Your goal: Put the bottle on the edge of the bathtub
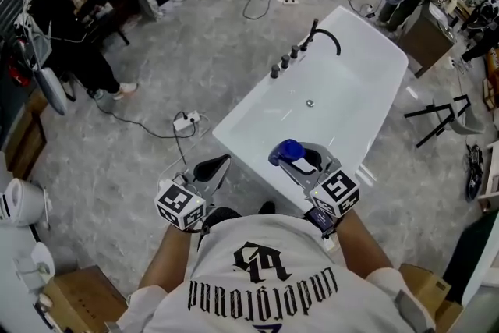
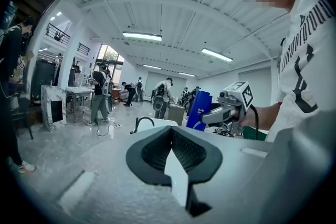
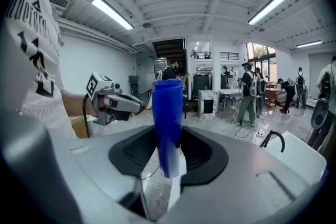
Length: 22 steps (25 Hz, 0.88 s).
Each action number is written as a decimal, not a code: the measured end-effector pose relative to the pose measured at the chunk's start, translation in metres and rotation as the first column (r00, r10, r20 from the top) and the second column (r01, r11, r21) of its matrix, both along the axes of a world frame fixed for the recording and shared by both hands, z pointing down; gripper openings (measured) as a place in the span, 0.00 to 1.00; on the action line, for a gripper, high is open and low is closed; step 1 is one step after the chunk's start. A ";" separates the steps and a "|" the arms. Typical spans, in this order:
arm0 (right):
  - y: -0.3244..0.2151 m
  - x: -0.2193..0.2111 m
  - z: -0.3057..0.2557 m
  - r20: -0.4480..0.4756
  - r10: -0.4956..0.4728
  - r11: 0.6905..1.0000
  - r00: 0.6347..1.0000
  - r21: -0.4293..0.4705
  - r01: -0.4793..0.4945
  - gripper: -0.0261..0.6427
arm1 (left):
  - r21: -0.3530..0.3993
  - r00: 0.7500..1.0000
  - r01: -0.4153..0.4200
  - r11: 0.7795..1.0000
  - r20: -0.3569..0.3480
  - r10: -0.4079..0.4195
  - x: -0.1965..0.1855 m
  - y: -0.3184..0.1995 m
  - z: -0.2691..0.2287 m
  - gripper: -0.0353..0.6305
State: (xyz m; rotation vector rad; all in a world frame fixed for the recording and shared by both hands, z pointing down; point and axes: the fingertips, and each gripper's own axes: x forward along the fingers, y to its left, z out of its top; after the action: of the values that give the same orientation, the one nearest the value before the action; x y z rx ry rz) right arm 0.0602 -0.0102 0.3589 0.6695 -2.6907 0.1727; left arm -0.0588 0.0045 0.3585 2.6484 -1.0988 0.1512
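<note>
Grey marble floor [image 1: 195, 43] lies open at 10 o'clock, with one power strip [image 1: 187, 120] on it. Left gripper [image 1: 215, 165]: jaws pressed together, empty, just short of the tub's near edge. One white bathtub [image 1: 242, 129] at 12 o'clock. Right gripper [image 1: 300, 160] pinches one blue bottle [image 1: 285, 151], upright over that near edge.

Head view: high over the person's shoulders, tilted steeply down on the grey floor [image 1: 156, 90] and the white bathtub [image 1: 343, 113] ahead.
Left gripper view: low, close along its own jaws, facing far; right gripper [image 2: 206, 117] at right.
Right gripper view: likewise low and close; left gripper [image 3: 137, 107] at left.
Shared: the bathtub's black faucet [image 1: 327, 39], in all three views.
</note>
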 end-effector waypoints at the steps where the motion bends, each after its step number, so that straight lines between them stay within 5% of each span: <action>1: -0.007 0.003 -0.001 -0.002 -0.004 1.000 1.000 0.001 0.004 0.26 | -0.001 1.000 0.005 1.000 0.000 -0.005 0.003 -0.007 0.000 0.06; 11: -0.085 0.003 0.024 -0.019 0.015 0.999 1.000 -0.047 -0.016 0.26 | -0.047 1.000 0.019 0.999 0.000 -0.019 -0.004 -0.089 0.022 0.06; 22: -0.182 -0.050 0.087 -0.081 0.043 0.992 0.996 -0.113 -0.052 0.26 | -0.144 0.999 -0.028 0.989 0.022 0.032 -0.050 -0.184 0.069 0.06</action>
State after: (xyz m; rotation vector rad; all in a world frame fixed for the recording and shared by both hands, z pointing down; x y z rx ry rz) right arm 0.0099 -0.1926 0.4459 0.6903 -2.5697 0.3051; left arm -0.1087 -0.1798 0.4279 2.5421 -1.0153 0.2592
